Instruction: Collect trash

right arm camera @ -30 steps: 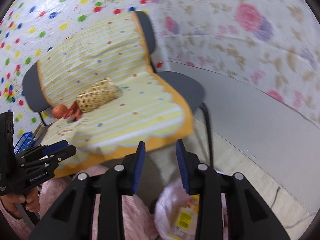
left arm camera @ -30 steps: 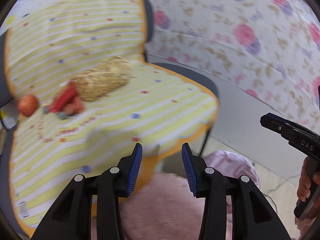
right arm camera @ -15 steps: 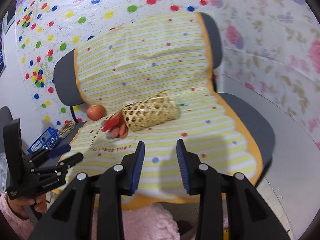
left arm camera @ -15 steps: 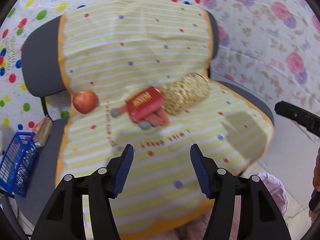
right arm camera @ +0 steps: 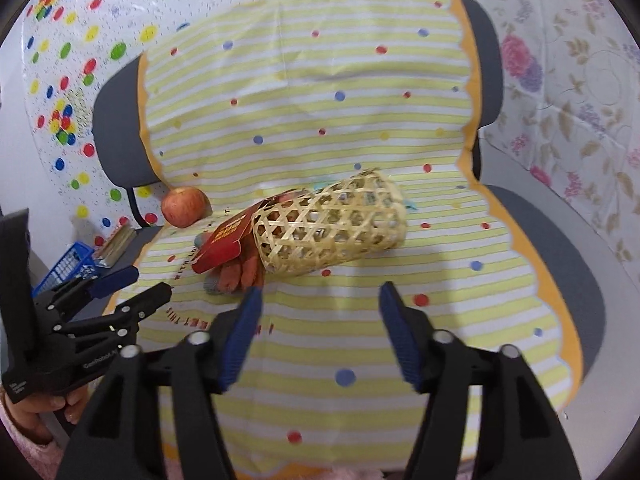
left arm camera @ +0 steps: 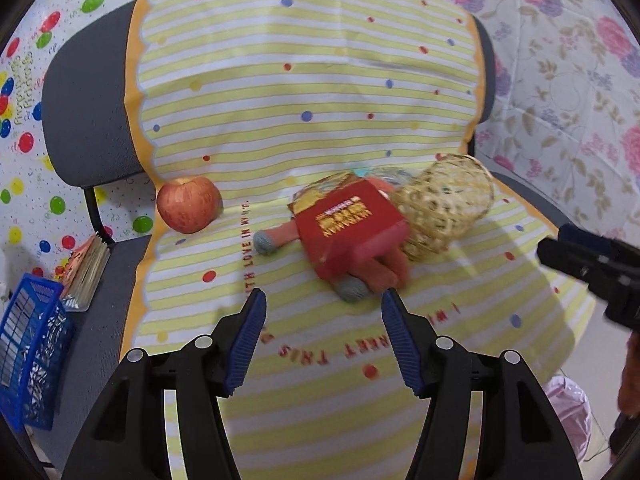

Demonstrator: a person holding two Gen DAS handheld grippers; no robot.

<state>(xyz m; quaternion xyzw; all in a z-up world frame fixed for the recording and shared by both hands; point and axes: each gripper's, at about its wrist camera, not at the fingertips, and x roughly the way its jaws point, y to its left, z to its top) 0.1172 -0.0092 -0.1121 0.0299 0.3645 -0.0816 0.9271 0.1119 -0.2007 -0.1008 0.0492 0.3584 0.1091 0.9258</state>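
A red carton (left arm camera: 352, 224) lies on an orange knitted glove (left arm camera: 376, 272) on the yellow striped cloth (left arm camera: 304, 120) that covers a chair. A woven bamboo basket (left arm camera: 444, 208) lies on its side to their right. My left gripper (left arm camera: 322, 308) is open and empty, just in front of the carton. My right gripper (right arm camera: 320, 300) is open and empty, in front of the basket (right arm camera: 332, 224). The carton (right arm camera: 224, 240) shows at the basket's left end. The left gripper also shows in the right wrist view (right arm camera: 132, 288).
A red apple (left arm camera: 188, 204) sits at the cloth's left edge. A blue crate (left arm camera: 28, 352) and a stack of cards (left arm camera: 86, 272) stand on the neighbouring seat at left. A pink bag (left arm camera: 568, 416) is on the floor at lower right. Patterned sheets cover the walls.
Both grippers swung up from the floor and pink bag toward the chair seat and moved closer to the carton and basket. Both jaws opened wider.
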